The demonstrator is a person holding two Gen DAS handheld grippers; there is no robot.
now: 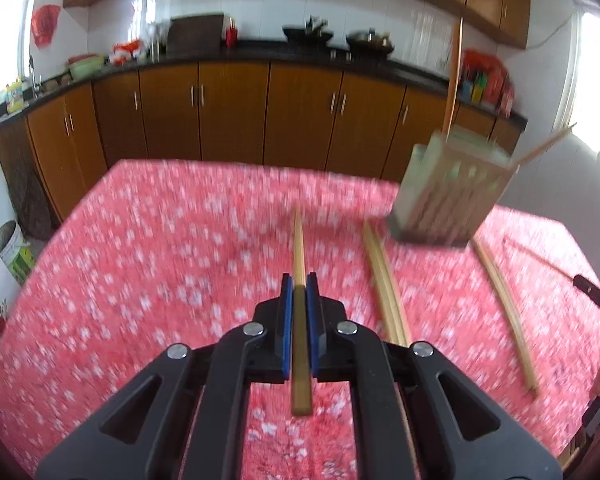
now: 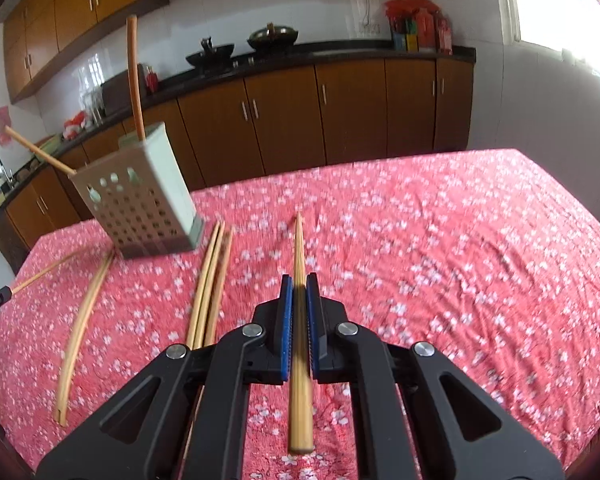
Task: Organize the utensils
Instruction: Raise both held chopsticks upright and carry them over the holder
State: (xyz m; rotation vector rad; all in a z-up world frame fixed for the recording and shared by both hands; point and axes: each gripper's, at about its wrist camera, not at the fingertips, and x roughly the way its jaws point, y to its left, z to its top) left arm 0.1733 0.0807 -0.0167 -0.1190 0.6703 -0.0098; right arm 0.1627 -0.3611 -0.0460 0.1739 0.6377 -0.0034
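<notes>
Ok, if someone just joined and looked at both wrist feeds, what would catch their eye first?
Probably the two claws: the left claw and the right claw are each shut on a single chopstick pointing forward over the red flowered tablecloth. Next, the perforated grey holder at the table's far side, with two utensil handles sticking out, and the loose chopsticks lying on the cloth in front of it.
</notes>
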